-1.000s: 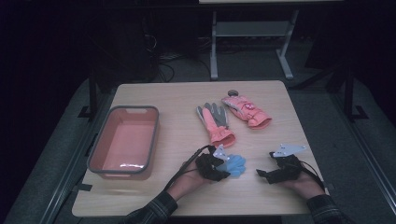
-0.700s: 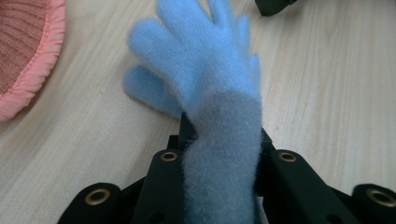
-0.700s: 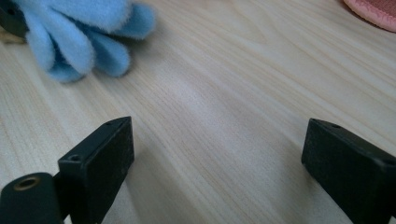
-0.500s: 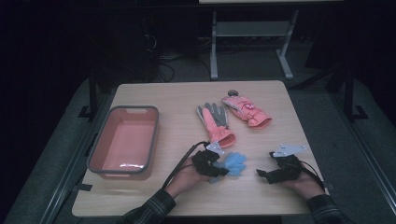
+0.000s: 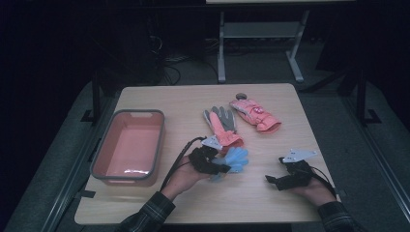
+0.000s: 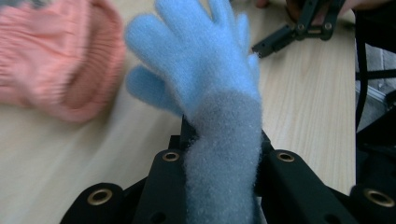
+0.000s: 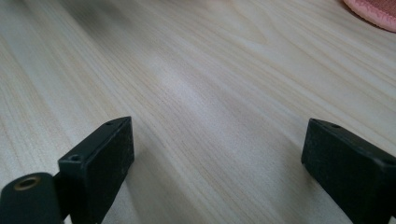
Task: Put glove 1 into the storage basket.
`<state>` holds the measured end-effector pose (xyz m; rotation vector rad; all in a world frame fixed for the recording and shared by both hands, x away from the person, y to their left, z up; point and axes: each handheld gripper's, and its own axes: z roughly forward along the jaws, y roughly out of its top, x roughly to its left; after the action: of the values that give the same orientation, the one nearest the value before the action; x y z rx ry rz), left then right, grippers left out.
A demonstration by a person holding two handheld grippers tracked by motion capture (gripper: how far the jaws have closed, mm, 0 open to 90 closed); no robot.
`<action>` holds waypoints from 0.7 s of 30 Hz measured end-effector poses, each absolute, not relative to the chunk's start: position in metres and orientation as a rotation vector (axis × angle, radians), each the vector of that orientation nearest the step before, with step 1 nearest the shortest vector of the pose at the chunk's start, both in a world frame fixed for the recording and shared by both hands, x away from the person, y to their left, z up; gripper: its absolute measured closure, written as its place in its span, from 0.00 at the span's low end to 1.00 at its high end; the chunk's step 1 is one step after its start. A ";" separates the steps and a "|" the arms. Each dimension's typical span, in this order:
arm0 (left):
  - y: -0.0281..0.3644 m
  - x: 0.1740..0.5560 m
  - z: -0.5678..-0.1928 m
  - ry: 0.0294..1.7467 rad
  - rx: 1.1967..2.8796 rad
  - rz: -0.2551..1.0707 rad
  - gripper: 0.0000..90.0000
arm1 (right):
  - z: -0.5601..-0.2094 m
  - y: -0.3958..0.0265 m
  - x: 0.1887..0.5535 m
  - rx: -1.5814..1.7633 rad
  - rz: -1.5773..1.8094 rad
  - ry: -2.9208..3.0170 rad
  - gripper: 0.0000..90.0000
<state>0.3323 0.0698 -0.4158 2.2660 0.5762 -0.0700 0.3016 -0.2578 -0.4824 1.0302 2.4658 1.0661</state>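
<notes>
Blue fleece glove point(image 6: 201, 70) is secured: the left tool point(image 6: 219, 154) has its jaws clamped on the grey cuff, which fills the gap between them in the left gripper view, fingers of the glove pointing away from the camera. These jaws have just been closing, with the cuff between them. In the high view the glove point(image 5: 236, 158) lies at the near middle of the surface point(image 5: 270, 198), just beside the cuff of the pink-and-grey glove point(image 5: 222, 126); whether it is fully clear of the wood cannot be told.

Right tool point(image 5: 276, 180) rests low at the near right of the surface, jaws standing well apart with bare wood between them in the right gripper view point(image 7: 215, 154). It holds nothing.

Status of work, as judged: the pick-up of the blue glove appears complete. The pink bin point(image 5: 126, 145) at the left of the surface, well apart from the gloves, is empty, and it is the likely destination. Nothing has been deposited yet.

Remaining, as judged:
- carry the blue glove leftward over the bin and release it there;
- deal with the pink-and-grey glove at centre;
- deal with the pink mitten point(image 5: 255, 115) at the far right of centre.

Progress is early: one item gripped, none delivered, two untouched.
</notes>
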 end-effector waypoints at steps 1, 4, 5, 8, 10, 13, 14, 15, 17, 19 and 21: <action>0.073 0.333 -0.413 0.584 2.258 -0.061 0.84 | -0.482 -0.258 0.302 1.030 1.066 2.467 0.10; 0.084 0.337 -0.404 0.608 2.239 -0.032 0.84 | -0.482 -0.258 0.302 1.031 1.066 2.467 0.10; 0.088 0.338 -0.402 0.618 2.235 -0.025 0.84 | -0.482 -0.258 0.302 1.030 1.066 2.466 0.10; 0.100 0.342 -0.394 0.643 2.211 -0.005 0.84 | -0.482 -0.258 0.302 1.029 1.066 2.467 0.10; 0.108 0.344 -0.389 0.673 2.190 0.005 0.84 | -0.482 -0.258 0.302 1.029 1.066 2.466 0.10; 0.121 0.348 -0.381 0.702 2.174 0.027 0.84 | -0.482 -0.258 0.302 1.028 1.067 2.466 0.10; 0.126 0.349 -0.379 0.714 2.166 0.036 0.84 | -0.482 -0.258 0.302 1.029 1.066 2.466 0.10; 0.131 0.350 -0.376 0.720 2.162 0.042 0.84 | -0.482 -0.258 0.302 1.028 1.066 2.466 0.10; 0.141 0.353 -0.371 0.743 2.148 0.060 0.84 | -0.482 -0.258 0.302 1.028 1.066 2.466 0.10; 0.151 0.355 -0.366 0.768 2.135 0.087 0.84 | -0.482 -0.258 0.302 1.028 1.067 2.466 0.10; 0.162 0.357 -0.360 0.789 2.123 0.111 0.84 | -0.482 -0.258 0.302 1.028 1.066 2.466 0.10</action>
<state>0.3572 0.1617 -0.3603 2.1232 0.7893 0.1109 0.3018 -0.2579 -0.4824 1.0279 2.4658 1.0662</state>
